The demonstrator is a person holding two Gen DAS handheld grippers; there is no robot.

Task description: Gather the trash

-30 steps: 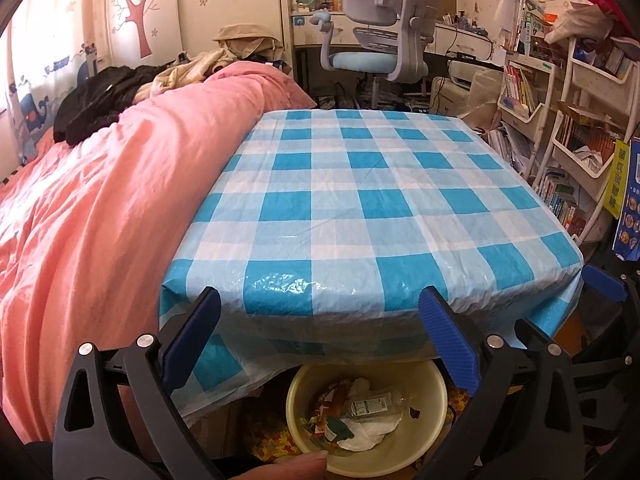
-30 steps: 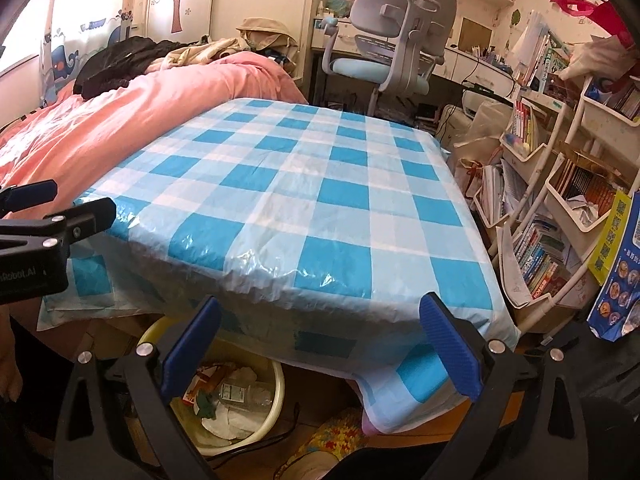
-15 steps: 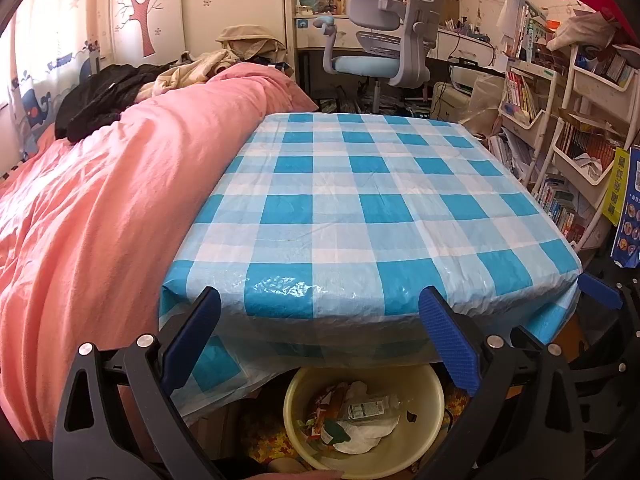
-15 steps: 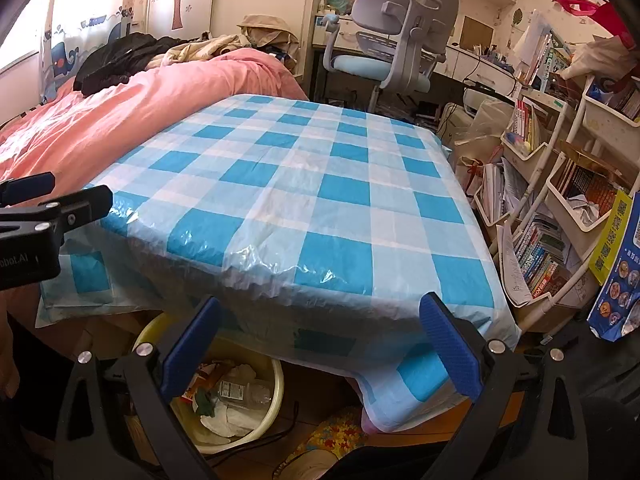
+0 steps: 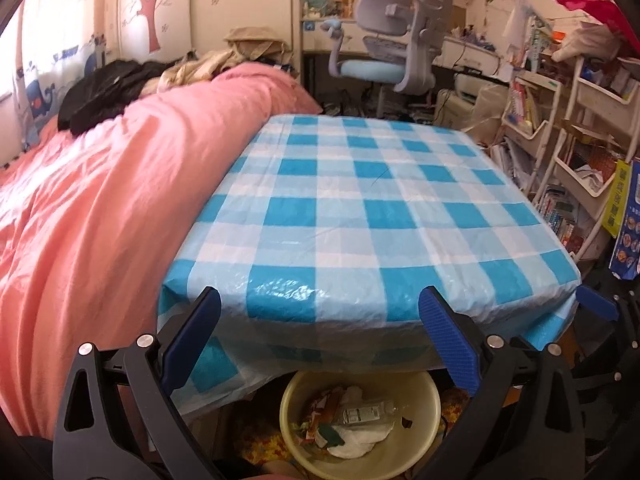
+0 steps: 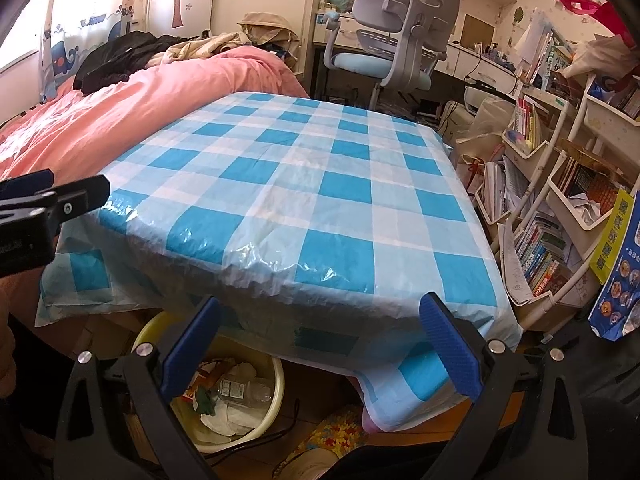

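Far left: pink blanket [image 5: 100, 208] on the bed, dark clothes [image 5: 104, 92] piled at the far end.

Middle: table w/ blue check cloth [image 5: 360, 208]. Nothing on top, no trash up there.

Near, under the table edge: yellow bin [image 5: 424, 448] on the floor. Trash in it already: clear bottle [image 5: 366, 412], wrappers [image 5: 320, 412], white tissue [image 5: 356, 440]. Bottle lying flat, long side going left-right.

Left claw [image 5: 320, 340] spread wide, holding nothing, right above the bin. Bin sits below and just ahead of it.

Right claw [image 6: 320, 340] also spread wide, nothing in it. Bin [image 6: 268, 404] below and to its left, so left claw nearer, prob.

Far right: shelves w/ books [image 6: 540, 248], chair [image 6: 396, 28] far back.

Hard to see: far part of the bin hidden under the cloth; floor under the table dark. More trash there? Can't tell.
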